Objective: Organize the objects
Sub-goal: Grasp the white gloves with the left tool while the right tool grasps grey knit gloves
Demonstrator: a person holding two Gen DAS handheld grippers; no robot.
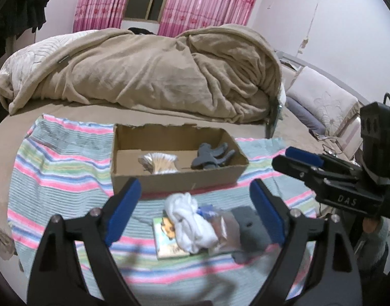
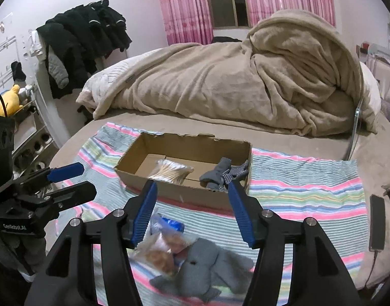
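Your left tongs stand spread wide with nothing pinched between the blue pads, hovering above the small heap on the striped towel: a rolled pair of white socks lying over a picture card, with a clear packet and a grey cloth just beside them. That heap sits near you, probably because it is what remains to be sorted, while the cardboard box beyond it already holds a bundle of cotton swabs and dark grey socks, kept apart at opposite ends so each kind has its own spot. Your right tongs show at this view's right edge, raised clear of the towel. From the right wrist, your right tongs are also parted and empty, their pads framing the box's near wall. Below them lie the clear packet and a grey knitted piece, touching each other on the towel. A phone rests well off to the right on the bed, likely set aside from the sorting.
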